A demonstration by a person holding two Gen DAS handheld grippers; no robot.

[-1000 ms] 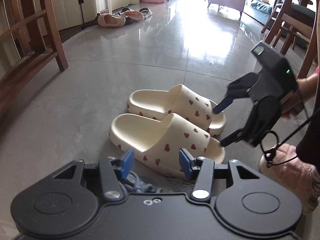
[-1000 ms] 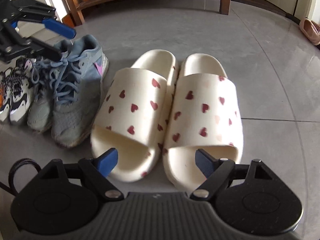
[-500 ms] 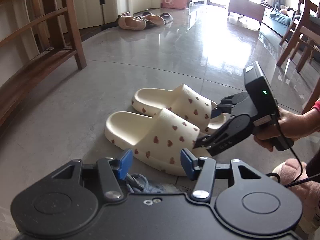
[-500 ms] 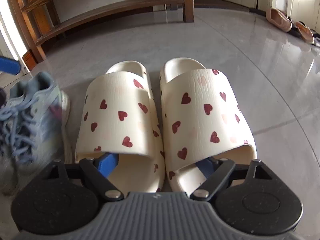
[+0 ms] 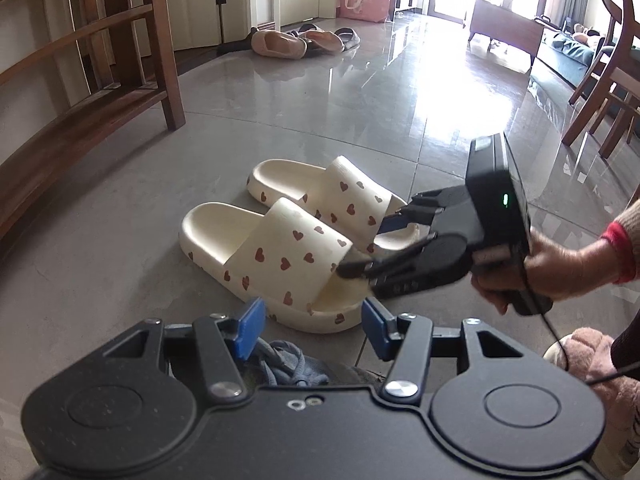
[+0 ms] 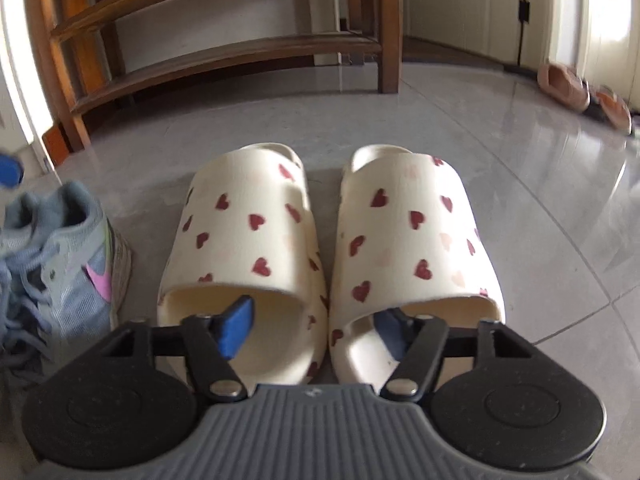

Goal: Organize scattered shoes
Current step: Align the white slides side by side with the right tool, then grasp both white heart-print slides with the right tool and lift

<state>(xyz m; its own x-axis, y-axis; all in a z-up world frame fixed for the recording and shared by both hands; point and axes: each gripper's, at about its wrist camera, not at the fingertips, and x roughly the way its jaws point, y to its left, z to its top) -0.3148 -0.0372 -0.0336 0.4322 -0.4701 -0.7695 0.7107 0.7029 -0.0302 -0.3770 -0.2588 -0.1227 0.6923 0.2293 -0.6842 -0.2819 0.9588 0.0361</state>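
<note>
Heart slippers: a cream pair with red hearts, left slipper [image 6: 244, 248] and right slipper [image 6: 412, 248], lies side by side and touching on the grey tiled floor [image 5: 400, 92], toe openings toward the right gripper.
Right gripper [image 6: 316, 320]: spread wide, one finger poked into each slipper's toe opening, gripping nothing.
Left gripper [image 5: 312, 328]: spread wide, hovering over a blue-grey sneaker [image 6: 68, 264], holding nothing.
Sneaker: just left of the slippers, laces loose.
Background: wooden shoe rack [image 6: 224, 56] behind the slippers; pink slippers [image 5: 280, 42] well apart by the door.
</note>
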